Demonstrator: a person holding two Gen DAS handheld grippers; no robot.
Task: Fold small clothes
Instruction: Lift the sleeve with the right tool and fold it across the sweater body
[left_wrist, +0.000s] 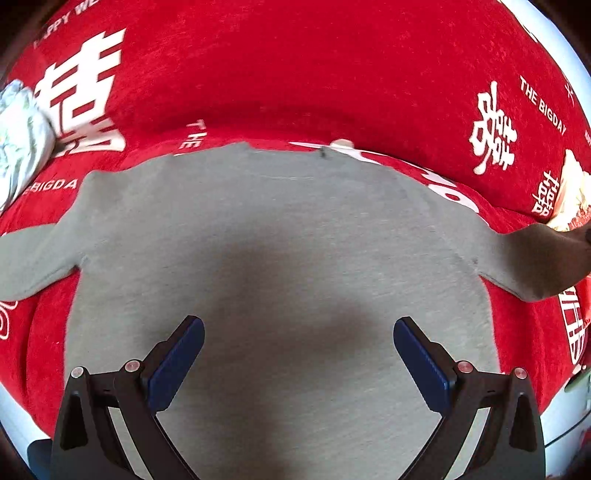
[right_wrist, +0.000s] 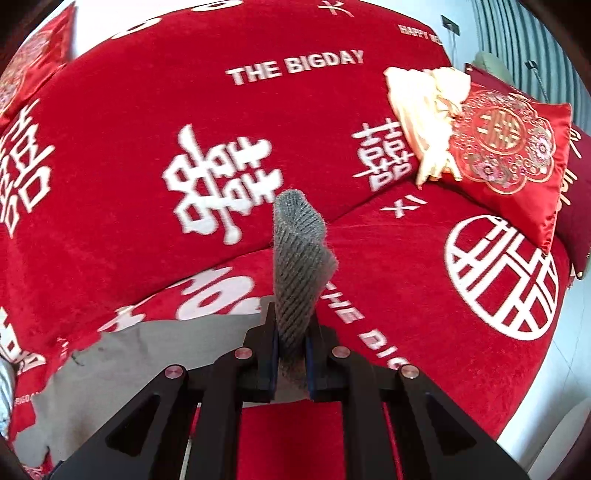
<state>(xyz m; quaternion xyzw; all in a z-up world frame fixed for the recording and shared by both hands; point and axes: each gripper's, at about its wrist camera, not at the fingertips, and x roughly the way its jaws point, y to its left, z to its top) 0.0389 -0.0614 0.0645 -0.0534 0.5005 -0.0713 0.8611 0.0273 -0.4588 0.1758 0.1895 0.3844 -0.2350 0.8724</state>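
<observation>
A small grey sweater lies flat on the red sofa cover, its sleeves spread left and right. My left gripper is open and empty, hovering over the sweater's lower body. My right gripper is shut on the ribbed cuff of the sweater's right sleeve, which sticks up between the fingers. The sweater's body shows at the lower left of the right wrist view. In the left wrist view that sleeve runs off the right edge.
A pale green-white garment lies at the far left. A cream garment and an embroidered red cushion sit at the right on the sofa. The sofa's backrest rises behind the sweater.
</observation>
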